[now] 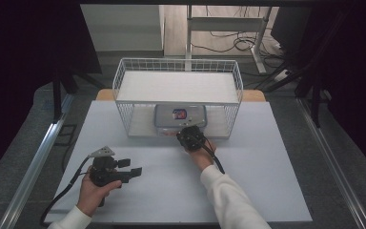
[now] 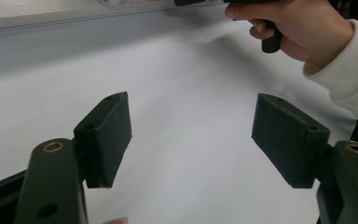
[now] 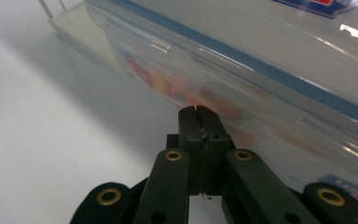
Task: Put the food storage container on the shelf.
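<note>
Plastic container (image 1: 179, 115) seen on lower shelf of wire rack (image 1: 178, 78). Right gripper (image 3: 196, 110) pressed together, empty, at container's front wall. Left gripper (image 2: 191, 135) held apart, well left of container.

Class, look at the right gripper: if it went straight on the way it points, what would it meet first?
The right gripper, jaws shut, would almost at once meet the side of the clear plastic lidded container on the white wire rack's lower shelf; whether they already touch is unclear.

Wire rack (image 1: 178, 71) and plastic box (image 1: 179, 116) block ahead; near table (image 1: 171, 181) open
</note>
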The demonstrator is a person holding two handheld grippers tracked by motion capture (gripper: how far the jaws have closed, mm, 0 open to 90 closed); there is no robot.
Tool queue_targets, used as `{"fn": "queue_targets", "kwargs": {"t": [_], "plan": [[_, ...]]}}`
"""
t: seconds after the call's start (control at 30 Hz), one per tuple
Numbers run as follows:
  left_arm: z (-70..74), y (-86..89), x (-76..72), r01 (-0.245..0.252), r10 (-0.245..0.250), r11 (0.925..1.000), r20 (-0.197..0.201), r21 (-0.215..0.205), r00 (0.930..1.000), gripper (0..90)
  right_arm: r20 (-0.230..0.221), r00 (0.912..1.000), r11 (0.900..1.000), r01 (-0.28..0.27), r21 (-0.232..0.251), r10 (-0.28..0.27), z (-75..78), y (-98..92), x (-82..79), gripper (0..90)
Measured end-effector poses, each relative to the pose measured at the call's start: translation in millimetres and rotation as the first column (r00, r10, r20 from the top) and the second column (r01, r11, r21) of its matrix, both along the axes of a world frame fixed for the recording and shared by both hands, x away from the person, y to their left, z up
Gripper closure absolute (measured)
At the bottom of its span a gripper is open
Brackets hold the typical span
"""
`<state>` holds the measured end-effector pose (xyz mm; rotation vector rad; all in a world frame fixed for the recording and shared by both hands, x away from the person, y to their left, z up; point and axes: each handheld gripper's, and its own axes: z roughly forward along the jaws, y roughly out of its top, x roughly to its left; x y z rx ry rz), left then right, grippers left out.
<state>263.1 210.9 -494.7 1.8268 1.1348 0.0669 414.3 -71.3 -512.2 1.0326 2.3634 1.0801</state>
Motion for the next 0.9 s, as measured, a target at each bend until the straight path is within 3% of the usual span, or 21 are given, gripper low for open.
{"fn": "queue_targets", "kwargs": {"t": [0.47,0.67,0.7,0.8,0.83,0.87,0.9], "plan": [[-1.9,0.3,3.5,0.003,-0.003,0.9999,-0.011,-0.014,0.9999,27.8,-0.032,0.9992,1.000,0.022,-0.001,-0.022,-2.7,-2.8,6.6,88.7],[-1.8,0.7,1.9,0.001,-0.001,1.0000,-0.006,-0.009,1.0000,27.8,-0.030,0.9980,0.998,-0.057,-0.023,0.056,14.5,-13.2,-16.3,88.7],[-1.8,0.3,1.0,0.003,-0.003,1.0000,-0.004,-0.003,1.0000,27.8,-0.037,0.9953,0.996,-0.090,-0.023,0.089,20.6,-20.8,-25.8,88.8],[-1.8,-0.1,0.5,0.003,-0.003,1.0000,-0.003,-0.002,1.0000,27.8,-0.047,0.9925,0.993,-0.114,-0.015,0.113,27.0,-31.2,-38.1,88.7],[-1.8,-0.3,0.3,0.002,-0.002,1.0000,-0.005,-0.004,1.0000,27.8,-0.053,0.9891,0.990,-0.138,-0.004,0.137,32.8,-44.1,-52.3,88.7],[-1.8,-0.3,0.3,0.002,-0.002,1.0000,-0.005,-0.004,1.0000,27.8,-0.053,0.9891,0.990,-0.138,-0.004,0.137,32.8,-44.1,-52.3,88.7],[-1.9,-0.4,0.3,0.002,-0.002,1.0000,-0.005,-0.002,1.0000,27.8,-0.048,0.9866,0.988,-0.156,0.014,0.156,37.3,-59.9,-68.7,87.9]]}}
